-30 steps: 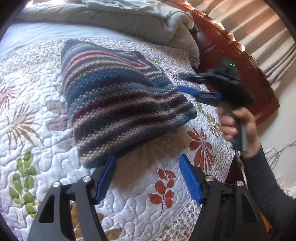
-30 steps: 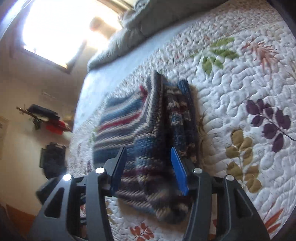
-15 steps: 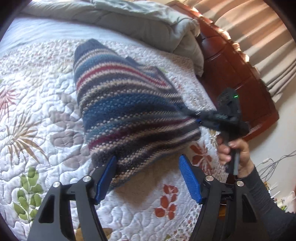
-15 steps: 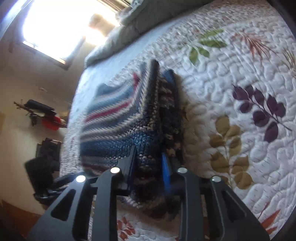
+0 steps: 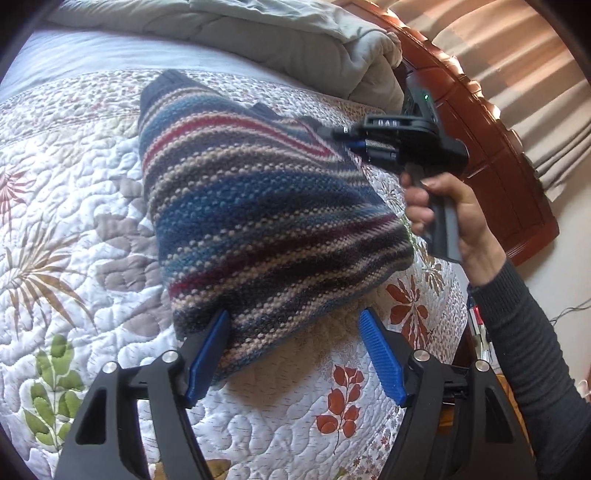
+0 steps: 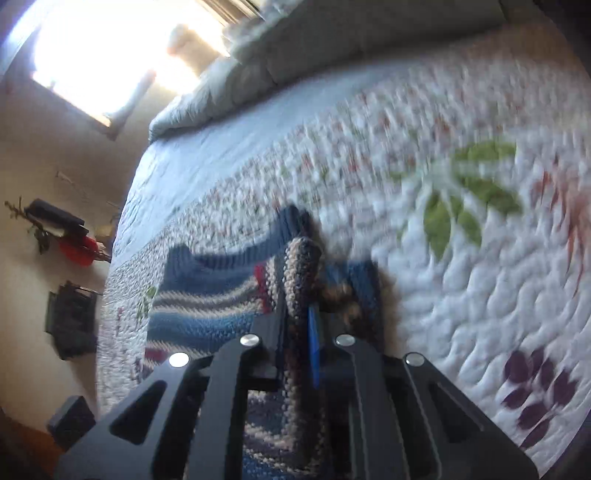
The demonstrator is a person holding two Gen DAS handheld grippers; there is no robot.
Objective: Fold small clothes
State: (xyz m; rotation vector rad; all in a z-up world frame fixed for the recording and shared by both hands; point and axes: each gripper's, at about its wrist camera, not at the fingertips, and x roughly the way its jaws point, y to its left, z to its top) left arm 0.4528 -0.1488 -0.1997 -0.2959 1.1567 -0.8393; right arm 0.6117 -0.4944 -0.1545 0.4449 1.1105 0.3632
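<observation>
A folded striped knit sweater [image 5: 255, 218] in blue, red and beige lies on the quilted bed. My left gripper [image 5: 295, 350] is open, its jaws around the sweater's near corner. My right gripper [image 5: 351, 142] is shut on the sweater's far right edge and lifts it. In the right wrist view the right gripper [image 6: 297, 314] pinches a thick fold of the sweater [image 6: 207, 306]; that view is blurred by motion.
A floral quilt [image 5: 74, 221] covers the bed. A grey bunched duvet [image 5: 258, 33] lies at the head. A dark wooden bed frame [image 5: 498, 155] runs along the right side, with curtains behind. A bright window [image 6: 110, 55] shows in the right wrist view.
My right gripper closed on the sweater's edge and has lifted and carried it toward the head of the bed. My left gripper stayed open and moved closer to the sweater's near corner.
</observation>
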